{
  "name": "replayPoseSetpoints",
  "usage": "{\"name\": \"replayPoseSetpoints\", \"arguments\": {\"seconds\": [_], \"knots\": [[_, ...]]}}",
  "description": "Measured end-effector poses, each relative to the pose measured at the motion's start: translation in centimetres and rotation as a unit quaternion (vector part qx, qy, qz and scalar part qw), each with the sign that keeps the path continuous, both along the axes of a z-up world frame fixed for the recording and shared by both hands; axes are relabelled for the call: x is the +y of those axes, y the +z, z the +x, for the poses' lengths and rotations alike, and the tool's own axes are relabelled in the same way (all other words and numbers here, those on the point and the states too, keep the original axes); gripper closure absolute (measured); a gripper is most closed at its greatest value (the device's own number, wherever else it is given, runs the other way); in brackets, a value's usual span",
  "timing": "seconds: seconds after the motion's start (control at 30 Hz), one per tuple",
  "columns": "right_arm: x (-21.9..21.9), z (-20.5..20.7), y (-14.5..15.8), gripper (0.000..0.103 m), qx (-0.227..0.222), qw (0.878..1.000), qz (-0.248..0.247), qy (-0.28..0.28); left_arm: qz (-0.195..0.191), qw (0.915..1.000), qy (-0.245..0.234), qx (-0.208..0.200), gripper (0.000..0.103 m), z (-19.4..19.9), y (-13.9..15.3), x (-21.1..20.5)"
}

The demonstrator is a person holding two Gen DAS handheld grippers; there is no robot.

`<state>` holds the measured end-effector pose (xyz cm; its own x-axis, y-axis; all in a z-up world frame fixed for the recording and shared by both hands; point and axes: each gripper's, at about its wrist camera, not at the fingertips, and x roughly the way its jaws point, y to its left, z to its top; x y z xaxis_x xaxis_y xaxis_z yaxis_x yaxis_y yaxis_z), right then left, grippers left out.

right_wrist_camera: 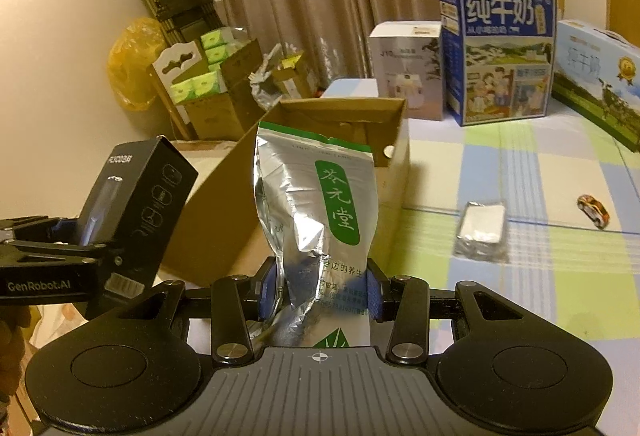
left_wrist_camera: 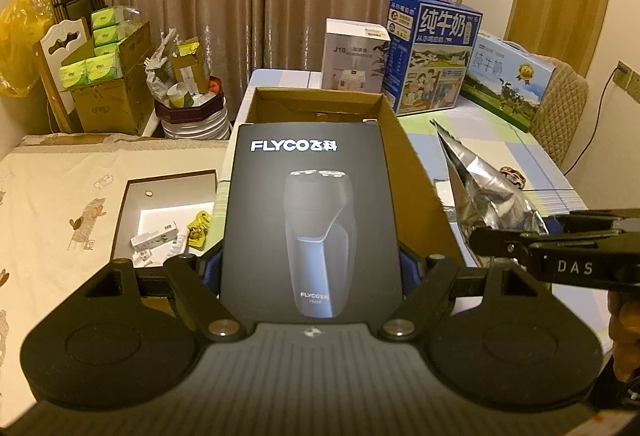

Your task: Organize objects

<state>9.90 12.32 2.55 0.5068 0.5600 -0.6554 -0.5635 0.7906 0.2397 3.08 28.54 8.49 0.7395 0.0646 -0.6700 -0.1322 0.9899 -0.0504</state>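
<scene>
Now left claw [left_wrist_camera: 310,268] clamps shaver box [left_wrist_camera: 308,212]; right claw [right_wrist_camera: 320,294] pinches foil pouch [right_wrist_camera: 316,204].

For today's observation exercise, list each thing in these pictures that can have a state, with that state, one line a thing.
Left gripper: shut on the shaver box.
Shaver box: closed, held off the table.
Right gripper: shut on the foil bag.
Foil bag: crumpled, held upright.
Cardboard box: open at the top.
Tray: uncovered, small items inside.
Milk carton: upright, closed.
Toy car: on the table.
</scene>
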Motion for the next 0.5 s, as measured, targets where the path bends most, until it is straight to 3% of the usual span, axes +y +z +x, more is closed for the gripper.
{"name": "replayPoseSetpoints", "arguments": {"seconds": [0.5], "knots": [[2.4, 2.3, -0.2, 0.062, 0.006, 1.000, 0.004, -0.009, 0.005, 1.0000, -0.005, 0.002, 0.027, 2.7, -0.7, 1.7]]}}
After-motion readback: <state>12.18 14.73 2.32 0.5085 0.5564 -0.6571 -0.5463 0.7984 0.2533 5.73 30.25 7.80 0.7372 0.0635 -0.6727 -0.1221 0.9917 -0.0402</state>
